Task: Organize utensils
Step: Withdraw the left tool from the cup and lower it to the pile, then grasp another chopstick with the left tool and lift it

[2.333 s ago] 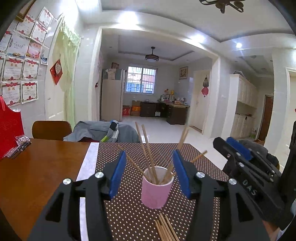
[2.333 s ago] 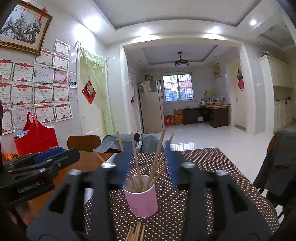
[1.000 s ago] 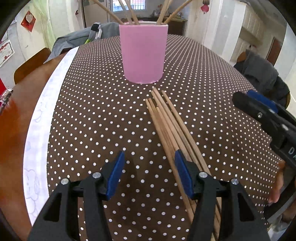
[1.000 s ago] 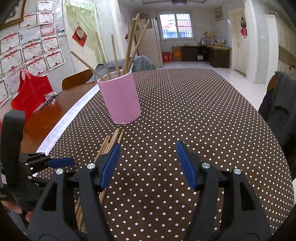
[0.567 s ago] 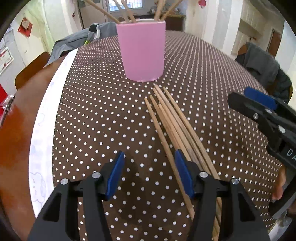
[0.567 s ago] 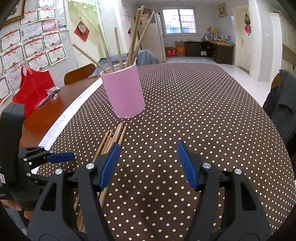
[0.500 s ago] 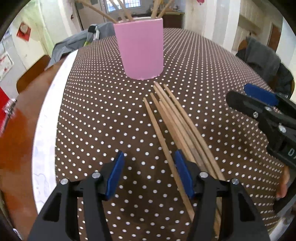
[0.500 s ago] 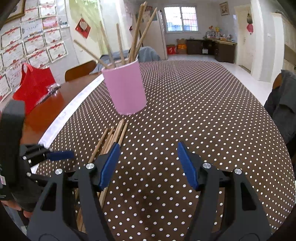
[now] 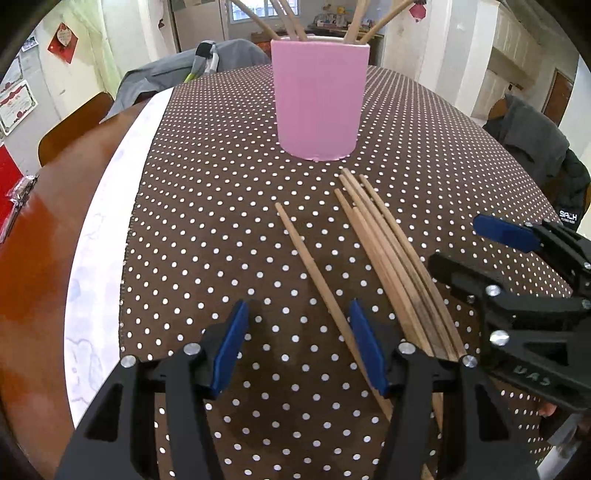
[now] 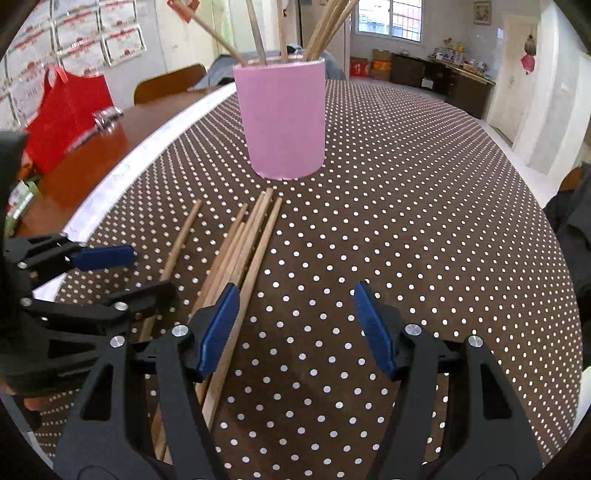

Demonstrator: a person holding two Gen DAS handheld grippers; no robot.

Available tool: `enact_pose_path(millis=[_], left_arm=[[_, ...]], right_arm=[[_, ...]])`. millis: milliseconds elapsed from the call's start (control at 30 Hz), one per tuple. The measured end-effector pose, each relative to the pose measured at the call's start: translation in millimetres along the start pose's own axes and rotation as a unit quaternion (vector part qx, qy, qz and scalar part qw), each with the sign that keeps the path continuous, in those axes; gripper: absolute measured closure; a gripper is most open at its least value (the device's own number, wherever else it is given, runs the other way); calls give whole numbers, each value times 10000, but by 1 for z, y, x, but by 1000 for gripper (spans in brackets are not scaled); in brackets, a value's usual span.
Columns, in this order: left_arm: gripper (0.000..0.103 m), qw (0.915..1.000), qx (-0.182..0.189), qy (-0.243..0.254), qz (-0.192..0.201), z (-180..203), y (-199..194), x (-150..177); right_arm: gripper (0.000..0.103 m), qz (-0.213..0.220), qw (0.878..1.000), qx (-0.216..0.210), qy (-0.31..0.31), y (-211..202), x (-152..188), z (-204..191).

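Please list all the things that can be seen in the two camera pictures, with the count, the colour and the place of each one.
pink cup: one, pink, upright on the cloth, far side.
chopsticks in the cup: several, wood, leaning out.
single chopstick: one, wood, flat, apart from the bundle.
bundle of chopsticks: several, wood, flat, near the cup.
tablecloth: one, brown with white dots.
table: one, brown wood.
red bag: one, red, on the table.
left gripper: open, empty.
right gripper: open, empty.

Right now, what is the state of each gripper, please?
Left gripper: open, holding nothing, over a single chopstick.
Right gripper: open, holding nothing.
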State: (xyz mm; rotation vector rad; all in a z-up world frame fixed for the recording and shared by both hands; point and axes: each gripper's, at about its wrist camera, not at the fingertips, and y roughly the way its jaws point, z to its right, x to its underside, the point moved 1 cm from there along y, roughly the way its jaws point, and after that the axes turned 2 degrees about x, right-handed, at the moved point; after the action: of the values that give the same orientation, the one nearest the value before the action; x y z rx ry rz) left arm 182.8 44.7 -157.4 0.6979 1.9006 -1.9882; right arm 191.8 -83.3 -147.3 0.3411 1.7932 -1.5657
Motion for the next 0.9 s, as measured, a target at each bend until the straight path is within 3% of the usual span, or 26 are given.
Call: enact_pose_path(millis=[233,533,633,700,767,900], left_arm=[[47,10000,45,3,-10,-3,5,-6],[60,10000,34,45,23,-8,3,-5],[69,10000,72,55,-11,-7,3,-7],[82,10000,85,33,-26,-7,4,-9],[89,9999,107,-9,-45,-7,6,-13],[97,9994,235,-224,-76,-11,8,-18]], right_arm=[[39,-237,9996,152,25,10,-5,-1],[39,-531,9984,91,-176,17,-10,-10],[39,-636,9971,140,-381,18,-12,-13],[44,-721,9963,84,-452,19,-14,-12],[71,-823,9951,-27,-551,20,-18,-12],[81,-1042,9923,-179,-640,24,-23,-8]])
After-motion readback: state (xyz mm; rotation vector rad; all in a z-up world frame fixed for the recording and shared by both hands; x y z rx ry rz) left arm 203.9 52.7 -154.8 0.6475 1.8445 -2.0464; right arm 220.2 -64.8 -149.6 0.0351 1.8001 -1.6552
